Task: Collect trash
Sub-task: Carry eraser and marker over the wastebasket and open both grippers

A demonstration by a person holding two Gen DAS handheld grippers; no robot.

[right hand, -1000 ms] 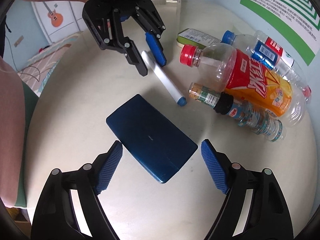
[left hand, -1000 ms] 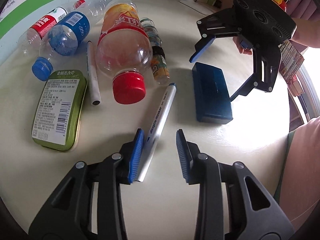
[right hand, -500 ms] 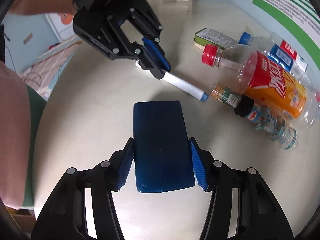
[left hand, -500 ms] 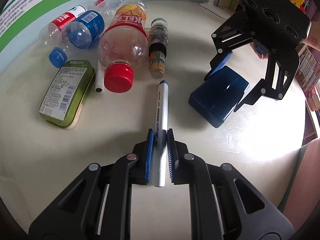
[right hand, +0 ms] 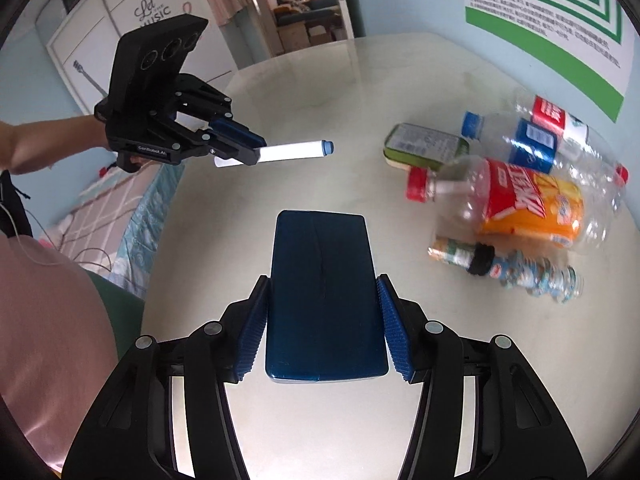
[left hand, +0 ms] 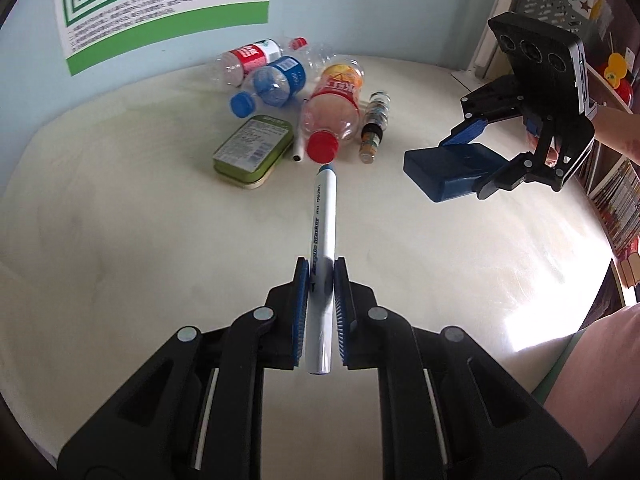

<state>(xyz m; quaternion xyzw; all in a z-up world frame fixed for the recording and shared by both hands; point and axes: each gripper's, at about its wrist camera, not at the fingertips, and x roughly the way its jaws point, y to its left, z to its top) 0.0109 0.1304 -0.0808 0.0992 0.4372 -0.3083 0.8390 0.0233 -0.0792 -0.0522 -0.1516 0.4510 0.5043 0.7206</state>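
Note:
My left gripper [left hand: 321, 268] is shut on a white marker [left hand: 324, 216] with a blue cap, held clear above the table. From the right wrist view, the same gripper [right hand: 256, 150] holds the marker [right hand: 296, 150] level at the upper left. My right gripper [right hand: 323, 284] is shut on a dark blue flat case [right hand: 322, 256], also off the table; the left wrist view has it [left hand: 472, 168] at the right. Empty bottles lie in a cluster: an orange-label one with a red cap [left hand: 332, 112], a blue-label one [left hand: 272, 84], a red-label one [left hand: 248, 58] and a small one [left hand: 374, 128].
A green tin [left hand: 252, 150] and a thin white pen [left hand: 298, 148] lie beside the bottles on the round cream table [left hand: 160, 240]. A wall with a green poster [left hand: 160, 0] stands behind them. Bookshelves [left hand: 616, 200] border the right edge. The person's body is near the front edge.
Both grippers closed, the left on the marker and the right on the blue case, then lifted them off the table. The left one drew back from the bottles.

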